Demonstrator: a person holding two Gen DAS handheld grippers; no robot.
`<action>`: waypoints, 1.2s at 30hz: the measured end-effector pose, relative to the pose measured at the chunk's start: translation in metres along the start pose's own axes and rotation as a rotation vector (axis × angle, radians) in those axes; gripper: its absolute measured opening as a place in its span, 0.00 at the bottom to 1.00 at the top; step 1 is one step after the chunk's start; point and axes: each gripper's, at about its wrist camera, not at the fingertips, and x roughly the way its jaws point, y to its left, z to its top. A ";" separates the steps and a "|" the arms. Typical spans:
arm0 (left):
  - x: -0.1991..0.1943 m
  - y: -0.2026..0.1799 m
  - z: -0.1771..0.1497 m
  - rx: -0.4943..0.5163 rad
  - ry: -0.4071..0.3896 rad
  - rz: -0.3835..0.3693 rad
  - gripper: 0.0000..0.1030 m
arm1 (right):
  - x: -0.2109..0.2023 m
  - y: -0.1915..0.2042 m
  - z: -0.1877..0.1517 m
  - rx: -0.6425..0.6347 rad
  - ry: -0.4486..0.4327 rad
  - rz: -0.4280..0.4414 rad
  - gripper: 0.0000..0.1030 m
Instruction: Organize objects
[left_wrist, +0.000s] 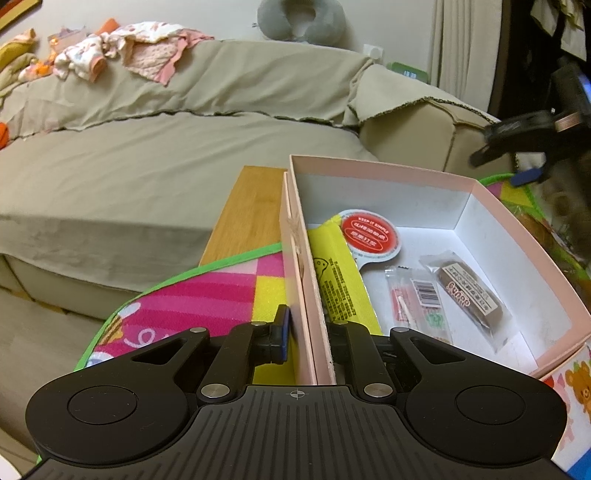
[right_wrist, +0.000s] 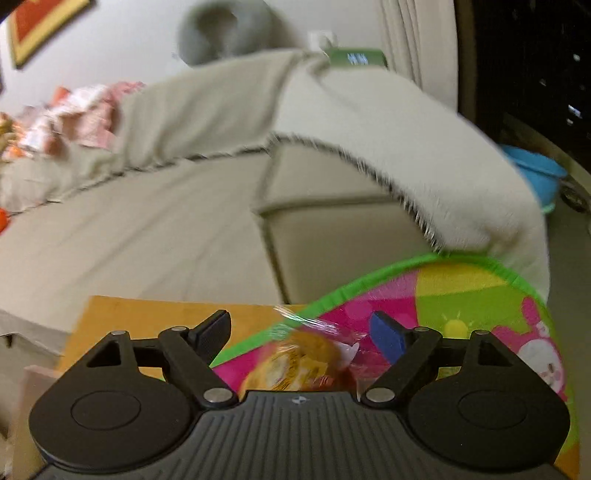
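My left gripper is shut on the left wall of an open pink box, one finger outside and one inside. Inside the box lie a yellow packet, a round red-labelled card, a small red-and-white sachet and a brown wrapped bar. My right gripper is open. A blurred orange snack in clear wrap sits between and below its fingers, untouched as far as I can tell. The right gripper also shows blurred in the left wrist view.
A colourful play mat with green edging covers a wooden table. A beige sofa stands behind, with clothes on it and a grey neck pillow. A blue basin is at right.
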 end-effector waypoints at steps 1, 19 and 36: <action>0.000 -0.001 0.000 0.000 0.000 0.001 0.13 | 0.012 -0.001 -0.001 0.007 0.014 -0.011 0.80; -0.002 -0.001 0.000 -0.002 -0.010 0.000 0.13 | -0.047 -0.022 -0.068 -0.098 0.220 0.090 0.53; -0.002 -0.002 -0.001 -0.005 -0.014 0.005 0.13 | -0.327 -0.021 -0.023 0.041 -0.203 0.216 0.62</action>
